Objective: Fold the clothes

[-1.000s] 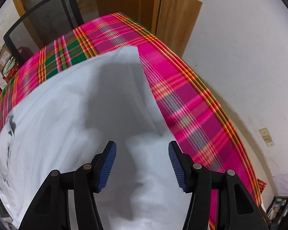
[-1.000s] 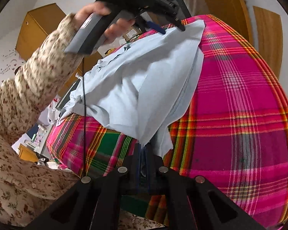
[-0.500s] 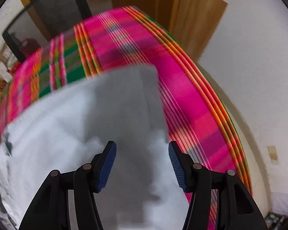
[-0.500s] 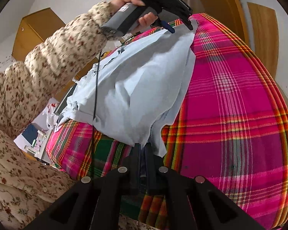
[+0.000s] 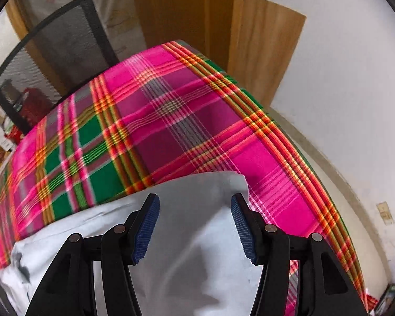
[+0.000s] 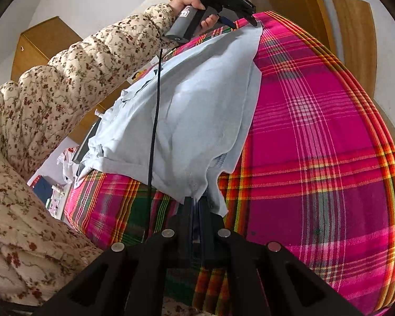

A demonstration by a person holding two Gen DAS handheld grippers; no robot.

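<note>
White-walled room, wooden door behind; table (image 5: pixel 187 121) draped in pink-green plaid cloth. Pale blue shirt (image 6: pixel 197 110) spread between both jaws, soft thin knit, hemmed edges, creased. Right gripper (image 6: pixel 196 205) pinched tight on near corner. Left gripper (image 5: pixel 194 221) jaws standing apart, far corner lying loose between pads, not pressed. Risks: far corner slipping free on any lift; uneven pull skewing the fold; dangling cable (image 6: pixel 154 121) dragging across fabric.

The shirt (image 6: pixel 197 110) is pale blue, lying folded lengthwise on a pink and green plaid cloth (image 6: pixel 316 137). One corner (image 5: pixel 223 184) lies flat at the far end. The near hem corner is pinched up, bunched.
</note>
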